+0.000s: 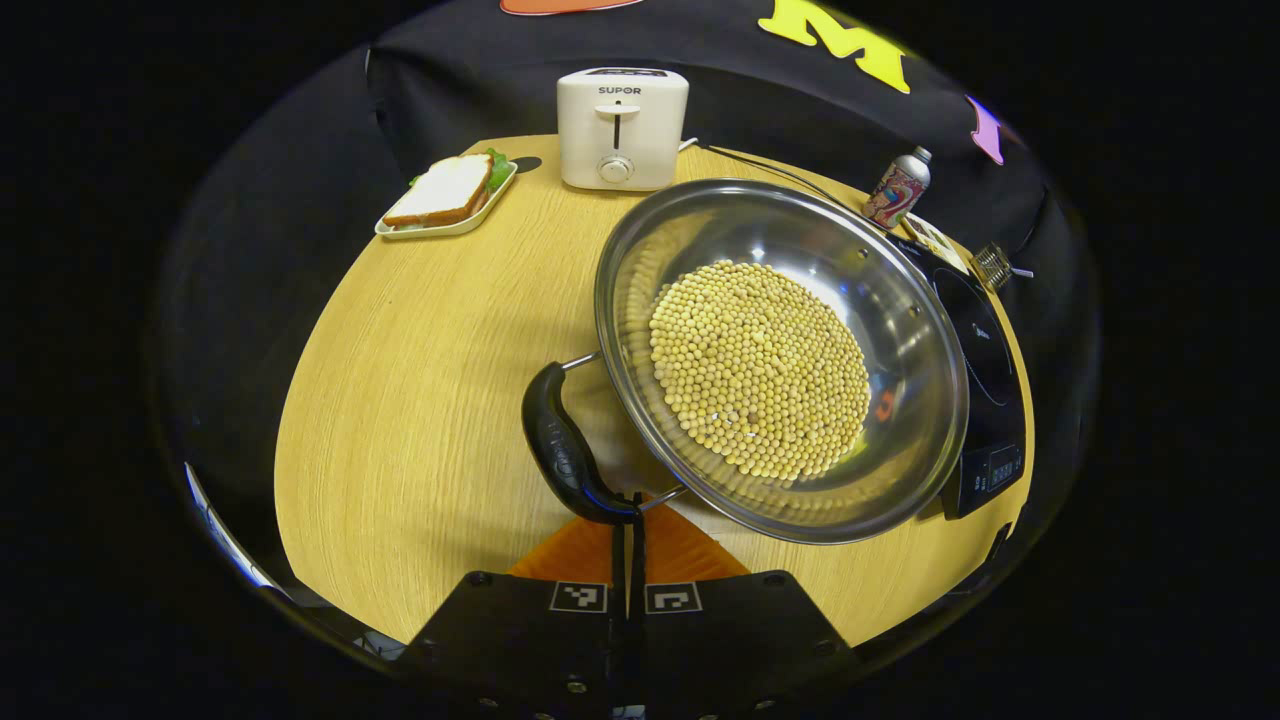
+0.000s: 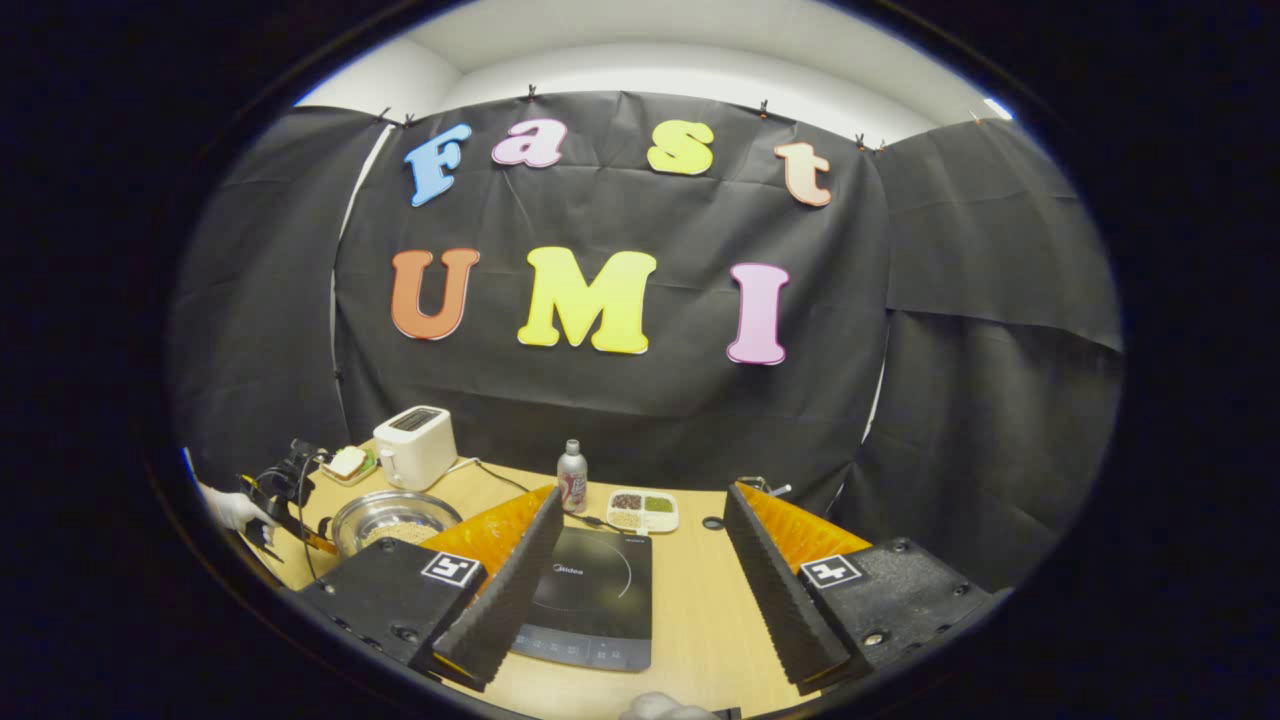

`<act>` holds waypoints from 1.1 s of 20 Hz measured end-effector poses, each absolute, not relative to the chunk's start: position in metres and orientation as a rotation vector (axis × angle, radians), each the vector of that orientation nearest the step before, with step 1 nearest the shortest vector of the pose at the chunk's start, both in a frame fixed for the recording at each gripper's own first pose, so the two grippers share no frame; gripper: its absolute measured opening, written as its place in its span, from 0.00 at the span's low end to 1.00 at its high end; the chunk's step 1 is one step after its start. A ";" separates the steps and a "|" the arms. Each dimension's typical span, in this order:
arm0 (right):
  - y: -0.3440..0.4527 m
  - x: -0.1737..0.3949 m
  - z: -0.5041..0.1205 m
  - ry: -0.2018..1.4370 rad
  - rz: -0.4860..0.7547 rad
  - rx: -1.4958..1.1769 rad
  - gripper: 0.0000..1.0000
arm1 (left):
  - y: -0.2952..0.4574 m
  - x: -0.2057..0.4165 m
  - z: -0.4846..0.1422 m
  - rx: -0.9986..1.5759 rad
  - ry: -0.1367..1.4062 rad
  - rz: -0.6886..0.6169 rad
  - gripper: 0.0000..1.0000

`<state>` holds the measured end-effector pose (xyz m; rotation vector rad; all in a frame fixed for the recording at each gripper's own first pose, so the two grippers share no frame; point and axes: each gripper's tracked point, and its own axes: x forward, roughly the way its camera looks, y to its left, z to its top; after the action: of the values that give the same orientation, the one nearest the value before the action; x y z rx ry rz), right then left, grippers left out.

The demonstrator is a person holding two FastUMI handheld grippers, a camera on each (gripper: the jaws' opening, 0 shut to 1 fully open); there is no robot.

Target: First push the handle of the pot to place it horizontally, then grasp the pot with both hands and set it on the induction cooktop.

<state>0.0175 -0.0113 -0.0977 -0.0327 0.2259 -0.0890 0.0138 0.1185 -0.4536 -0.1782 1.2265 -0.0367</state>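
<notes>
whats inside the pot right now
The pot holds a round layer of small pale yellow beans over its base, with bare shiny metal wall around them. The bottom under the beans is covered, so anything beneath them cannot be seen.

Lighting even and bright from overhead; both views sharp at centre, strongly bent at the rim.

In the left gripper view the counter (image 1: 420,400) is evenly lit and its wood grain reads clearly. The steel pot (image 1: 780,360) carries broad soft glare on its inner wall, brightest at upper right, with mirrored reflections of its contents along the left wall. Shadows are short and soft; a small one lies beside the sandwich tray (image 1: 447,200). Fisheye distortion curves the counter edge and stretches the toaster (image 1: 622,128). In the right gripper view the white ceiling strip is brightest, the cloth wall absorbs light, and small things at far left are too small and warped to resolve.
</notes>
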 end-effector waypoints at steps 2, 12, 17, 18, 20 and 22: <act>-0.011 0.018 -0.098 0.226 -0.090 -0.033 1.00 | 0.122 0.019 -0.455 -0.177 1.227 -0.029 0.00; -0.012 0.016 -0.100 0.248 -0.099 -0.036 1.00 | 0.143 0.050 -0.460 -0.210 1.222 0.003 0.00; -0.011 0.014 -0.101 0.262 -0.109 -0.036 1.00 | 0.151 0.062 -0.461 -0.213 1.228 0.009 0.00; -0.010 0.011 -0.103 0.265 -0.111 -0.034 1.00 | 0.152 0.064 -0.462 -0.209 1.228 0.007 0.00; -0.008 0.008 -0.106 0.270 -0.115 -0.031 1.00 | 0.156 0.069 -0.462 -0.201 1.231 0.002 0.00; -0.005 0.007 -0.106 0.276 -0.118 -0.028 1.00 | 0.157 0.075 -0.461 -0.201 1.235 -0.002 0.00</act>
<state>0.0069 -0.0050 -0.1065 -0.0277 0.2760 -0.1181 0.0746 0.1570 -0.4607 -0.2011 1.2350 -0.0018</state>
